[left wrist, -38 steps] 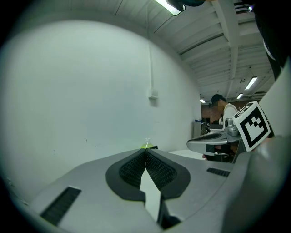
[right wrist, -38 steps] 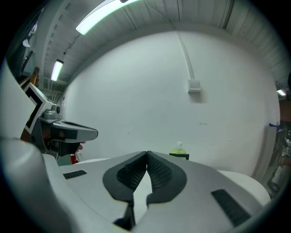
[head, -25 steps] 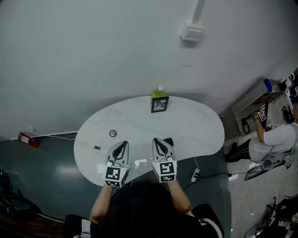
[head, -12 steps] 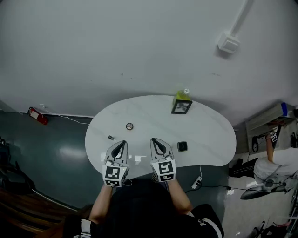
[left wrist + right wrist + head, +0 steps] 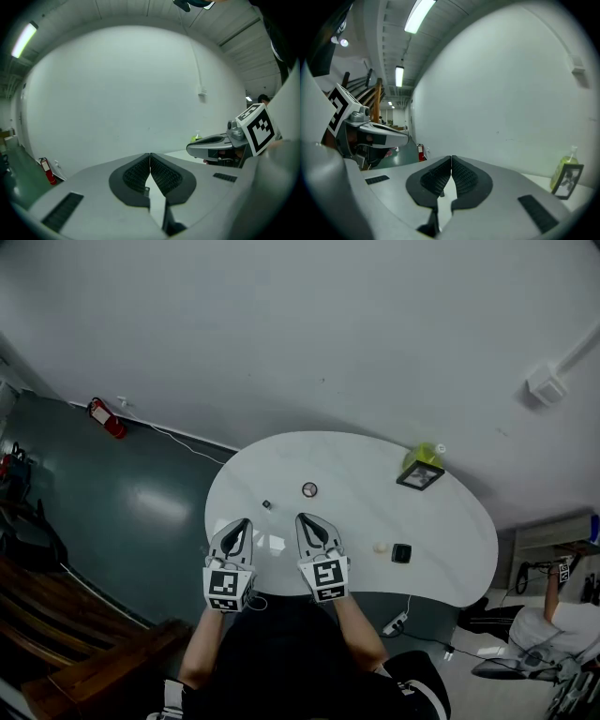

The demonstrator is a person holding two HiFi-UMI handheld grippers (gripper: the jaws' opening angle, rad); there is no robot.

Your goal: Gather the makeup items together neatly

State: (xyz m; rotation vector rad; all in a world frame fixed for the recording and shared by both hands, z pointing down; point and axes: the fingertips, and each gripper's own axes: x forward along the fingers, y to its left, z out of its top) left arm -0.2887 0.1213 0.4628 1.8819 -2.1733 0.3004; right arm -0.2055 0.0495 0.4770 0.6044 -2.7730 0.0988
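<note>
Item 1, left gripper (image 5: 246, 522): I hold it over the near edge of the table. Its jaws are pressed together tip to tip, with nothing between them.

Item 2, right gripper (image 5: 301, 517): just beside the left one and pointing the same way. Its jaws are likewise together and empty.

Item 3, white oval table (image 5: 441, 521): it bears all the makeup items, which lie scattered and well apart.

Item 4, small dark piece (image 5: 266, 505): just ahead of my left gripper's tips, too small for me to identify.

Item 5, round compact (image 5: 309, 489): ahead of my right gripper, further in on the table.

Item 6, small pale round item (image 5: 380, 547): to the right of my right gripper, just beside item 7.

Item 7, black square case (image 5: 401, 553): near the table's near edge.

Item 8, dark picture frame (image 5: 420, 475): on the far right part of the table, with a yellow-green bottle (image 5: 427, 455) directly behind it. I cannot tell whether the 2 touch.

Item 9, red fire extinguisher (image 5: 106, 418): by the wall, left of the table.
</note>
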